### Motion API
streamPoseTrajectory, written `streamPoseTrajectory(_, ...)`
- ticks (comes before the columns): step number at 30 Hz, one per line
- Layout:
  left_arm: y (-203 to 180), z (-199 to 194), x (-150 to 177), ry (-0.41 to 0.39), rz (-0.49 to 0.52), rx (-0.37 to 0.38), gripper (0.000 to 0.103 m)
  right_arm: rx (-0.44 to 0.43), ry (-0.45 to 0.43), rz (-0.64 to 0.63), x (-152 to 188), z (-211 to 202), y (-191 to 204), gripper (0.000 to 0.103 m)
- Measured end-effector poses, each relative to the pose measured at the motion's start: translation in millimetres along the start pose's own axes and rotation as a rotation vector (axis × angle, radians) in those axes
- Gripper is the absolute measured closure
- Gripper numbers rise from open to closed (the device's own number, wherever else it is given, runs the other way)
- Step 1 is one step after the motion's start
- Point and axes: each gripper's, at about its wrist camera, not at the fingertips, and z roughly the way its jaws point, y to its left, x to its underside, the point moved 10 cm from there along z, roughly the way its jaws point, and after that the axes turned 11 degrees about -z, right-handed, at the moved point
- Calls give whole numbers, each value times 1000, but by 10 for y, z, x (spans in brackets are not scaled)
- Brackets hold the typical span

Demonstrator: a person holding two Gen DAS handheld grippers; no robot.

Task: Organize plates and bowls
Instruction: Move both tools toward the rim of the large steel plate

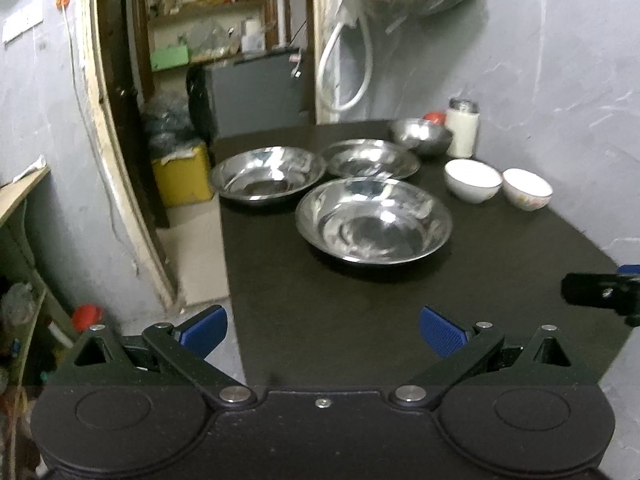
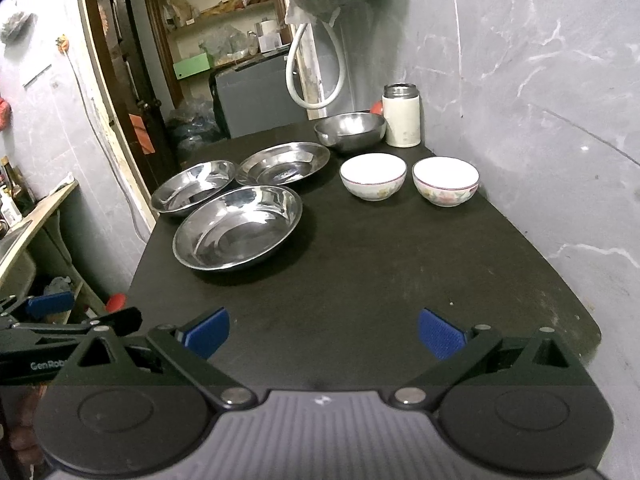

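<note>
Plates [image 2: 237,233] — three steel — plus three bowls [image 2: 373,176]; both tongs [image 1: 323,332] [image 2: 323,334] released, empty.

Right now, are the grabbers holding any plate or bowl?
No, nothing is held. The left gripper and right gripper both hang open over the dark table, short of the nearest steel plate.

We see each black claw, left claw [image 1: 323,330] and right claw [image 2: 323,332], bearing blue ribbed fingertips [image 2: 440,338], silver pivot screws, and round black hubs.
</note>
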Motion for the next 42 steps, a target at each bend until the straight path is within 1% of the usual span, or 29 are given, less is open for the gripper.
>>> streamPoseTrajectory(2, 71, 84, -37, 39, -4, -32, 1, -8, 5, 2, -45, 66, -15, 0)
streamPoseTrajectory(4, 197, 150, -107, 67, -31, -71, 1, -26, 5, -3, -117, 159, -16, 0)
streamPoseTrajectory(8, 438, 251, -284, 95, -90, -141, 1, -59, -3, -15, -292, 370, -20, 0)
streamPoseTrajectory(12, 623, 391, -505, 106, -103, -222, 1, -107, -3, -38, -488, 639, -1, 0)
streamPoseTrajectory(15, 722, 482, -671, 124, -122, -266, 1, -146, -9, -38, -627, 796, 48, 0)
streamPoseTrajectory(19, 829, 562, -925, 108, -152, -312, 1, -201, -16, -47, -795, 973, 150, 0)
streamPoseTrajectory(21, 883, 591, -1031, 99, -143, -331, 1, -222, -18, -53, -877, 1064, 217, 0)
streamPoseTrajectory(24, 969, 719, -1207, 90, -118, -338, 1, -236, -39, -61, -1014, 1179, 313, 0)
streamPoseTrajectory(26, 1015, 831, -1309, 96, -98, -325, 1, -240, -49, -66, -1087, 1246, 395, 0)
streamPoseTrajectory(31, 1109, 1236, -1573, 107, -38, -223, 1, -236, -47, -60, -1171, 1455, 570, 0)
streamPoseTrajectory(36, 1229, 1721, -1787, 125, -7, -138, 1, -178, -2, -38, -1265, 1650, 739, 0)
streamPoseTrajectory(38, 1264, 1872, -1857, 125, -4, -109, 1, -168, -3, -22, -1301, 1706, 804, 0)
streamPoseTrajectory(40, 1294, 2021, -1899, 142, 0, -77, 1, -142, -2, -10, -1341, 1785, 873, 0)
streamPoseTrajectory(42, 1295, 2163, -1901, 162, 6, -43, 1, -133, -1, 12, -1376, 1870, 940, 0)
